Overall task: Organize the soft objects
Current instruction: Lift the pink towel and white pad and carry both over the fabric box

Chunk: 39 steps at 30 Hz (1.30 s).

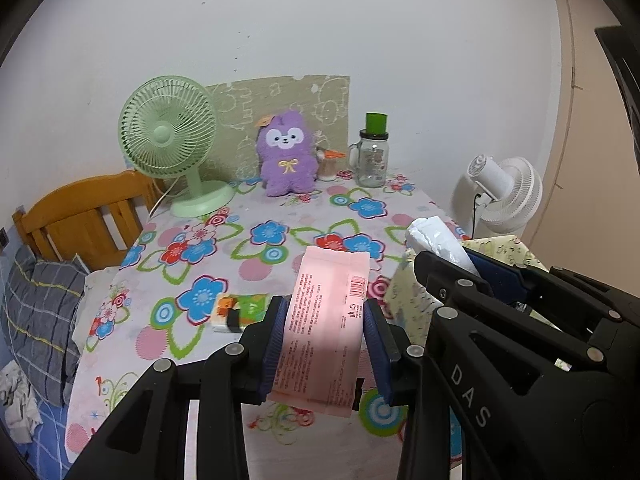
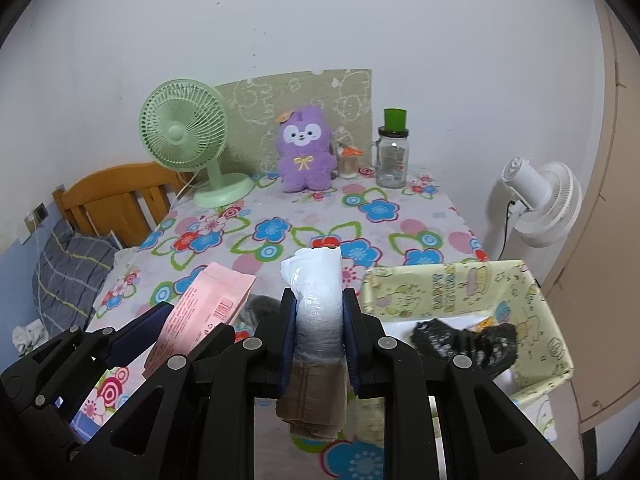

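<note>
My left gripper (image 1: 325,312) is shut on a pink soft pack (image 1: 326,320) with a barcode, held above the flowered table (image 1: 256,216); the pack also shows in the right wrist view (image 2: 200,312). My right gripper (image 2: 318,300) is shut on a white plastic-wrapped roll (image 2: 316,296) with brown paper at its lower end; the roll also shows in the left wrist view (image 1: 436,240). A yellow-green fabric box (image 2: 460,284) sits at the table's right front, with a black fuzzy item (image 2: 464,340) inside. A purple plush toy (image 1: 286,152) sits at the back.
A green desk fan (image 1: 168,136), a glass jar with a green cup (image 1: 372,156) and a small cup (image 1: 328,164) stand at the back. A small green-orange packet (image 1: 240,308) lies on the table. A white fan (image 2: 536,200) stands right, a wooden bed (image 1: 80,216) left.
</note>
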Each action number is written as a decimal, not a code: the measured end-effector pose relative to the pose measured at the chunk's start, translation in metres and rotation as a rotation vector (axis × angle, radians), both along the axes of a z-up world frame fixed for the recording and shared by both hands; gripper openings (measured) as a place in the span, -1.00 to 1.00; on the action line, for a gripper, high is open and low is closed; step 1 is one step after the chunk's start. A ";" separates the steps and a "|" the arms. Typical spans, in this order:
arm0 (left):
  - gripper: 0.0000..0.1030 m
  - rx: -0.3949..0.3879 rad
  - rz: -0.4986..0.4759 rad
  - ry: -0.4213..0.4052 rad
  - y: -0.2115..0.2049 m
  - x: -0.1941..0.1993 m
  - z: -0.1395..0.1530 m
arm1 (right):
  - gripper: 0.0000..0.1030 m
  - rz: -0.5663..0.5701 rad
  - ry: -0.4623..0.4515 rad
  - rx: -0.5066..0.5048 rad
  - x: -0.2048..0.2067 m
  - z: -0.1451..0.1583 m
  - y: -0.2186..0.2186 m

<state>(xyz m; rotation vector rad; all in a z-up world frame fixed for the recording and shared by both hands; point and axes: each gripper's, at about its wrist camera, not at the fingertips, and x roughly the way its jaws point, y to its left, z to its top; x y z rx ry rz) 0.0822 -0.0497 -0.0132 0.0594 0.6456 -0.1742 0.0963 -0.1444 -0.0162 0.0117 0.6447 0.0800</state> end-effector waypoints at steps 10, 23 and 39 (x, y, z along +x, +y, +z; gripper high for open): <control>-0.23 -0.001 -0.037 -0.002 -0.036 0.000 0.003 | -0.52 -0.026 -0.008 0.000 -0.002 0.004 -0.039; -0.23 0.009 -0.101 0.010 -0.084 0.006 -0.003 | -0.53 -0.079 0.001 0.005 -0.001 0.001 -0.086; -0.23 0.008 -0.181 0.035 -0.128 0.018 -0.015 | -0.52 -0.149 0.021 -0.002 0.006 -0.008 -0.131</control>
